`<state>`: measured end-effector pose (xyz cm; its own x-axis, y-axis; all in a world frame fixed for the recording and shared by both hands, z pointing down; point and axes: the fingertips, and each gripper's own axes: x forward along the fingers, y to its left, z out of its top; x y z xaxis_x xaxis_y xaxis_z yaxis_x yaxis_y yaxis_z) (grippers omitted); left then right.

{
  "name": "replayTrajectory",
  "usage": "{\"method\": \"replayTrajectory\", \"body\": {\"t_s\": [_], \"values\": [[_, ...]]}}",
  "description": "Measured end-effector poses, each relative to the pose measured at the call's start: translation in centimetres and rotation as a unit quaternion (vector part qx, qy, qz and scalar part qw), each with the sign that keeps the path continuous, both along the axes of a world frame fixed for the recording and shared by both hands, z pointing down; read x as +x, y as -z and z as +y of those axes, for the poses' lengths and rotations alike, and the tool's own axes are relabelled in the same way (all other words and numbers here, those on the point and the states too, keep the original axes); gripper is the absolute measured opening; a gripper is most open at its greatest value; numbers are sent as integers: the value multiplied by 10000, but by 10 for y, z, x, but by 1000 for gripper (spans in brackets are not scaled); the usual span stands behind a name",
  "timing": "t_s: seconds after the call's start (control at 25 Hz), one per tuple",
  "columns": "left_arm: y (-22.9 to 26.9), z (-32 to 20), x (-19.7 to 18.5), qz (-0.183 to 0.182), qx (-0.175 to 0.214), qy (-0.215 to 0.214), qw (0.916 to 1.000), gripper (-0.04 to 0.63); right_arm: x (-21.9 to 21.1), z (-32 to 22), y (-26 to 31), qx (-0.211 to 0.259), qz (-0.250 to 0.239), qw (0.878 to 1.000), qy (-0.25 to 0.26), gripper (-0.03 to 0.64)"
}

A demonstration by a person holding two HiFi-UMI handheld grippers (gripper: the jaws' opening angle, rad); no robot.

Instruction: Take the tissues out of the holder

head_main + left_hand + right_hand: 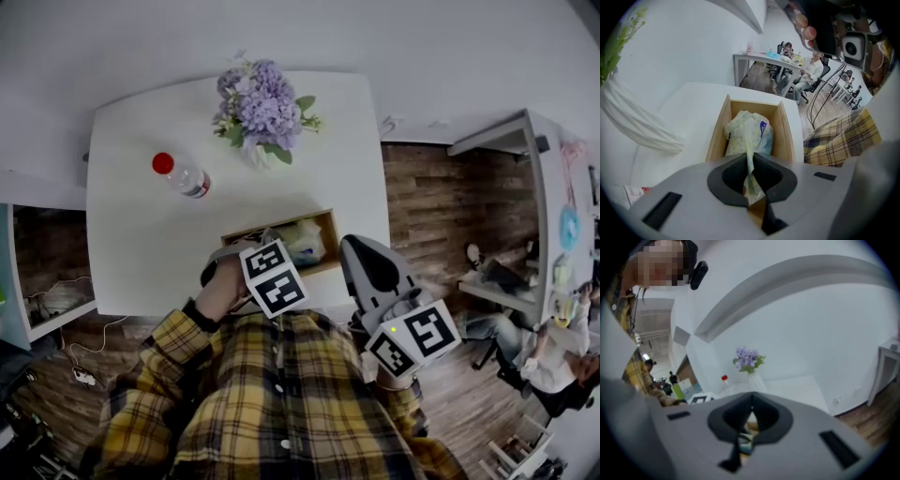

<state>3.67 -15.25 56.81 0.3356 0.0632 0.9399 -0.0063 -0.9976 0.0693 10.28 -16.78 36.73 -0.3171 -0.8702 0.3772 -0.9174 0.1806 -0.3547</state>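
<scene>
An open wooden holder (331,246) lies on the white table (141,234) near its front edge. A soft tissue pack (302,242) with pale patterned wrap and a blue mark sits inside it. In the left gripper view the pack (747,133) fills the holder (719,126), and a pulled-up fold of its wrap runs between the jaws. My left gripper (751,161) is shut on that fold; in the head view its marker cube (272,277) hides the jaws. My right gripper (356,246) hovers just right of the holder, and in its own view it (751,405) is shut with nothing in it.
A vase of purple flowers (260,111) stands at the table's far edge, and a clear bottle with a red cap (183,175) lies to the left. Wooden floor, a white desk (525,169) and seated people (553,356) are off to the right.
</scene>
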Motion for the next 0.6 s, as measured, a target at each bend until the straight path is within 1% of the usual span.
{"method": "replayTrajectory", "body": {"t_s": [0.12,0.32,0.48,0.6], "values": [[14,0,-1,139,68,22,9999,31,-2,1,1,-11,43,10000,41,12],[42,-5,-5,450,358,162,9982,31,-2,-3,3,4,179,9997,162,12],[65,-11,-7,792,507,361,9949,31,-3,-9,7,13,322,9992,253,12],[81,-12,-9,1093,563,550,9909,31,-6,-13,11,36,388,9988,305,12]]}}
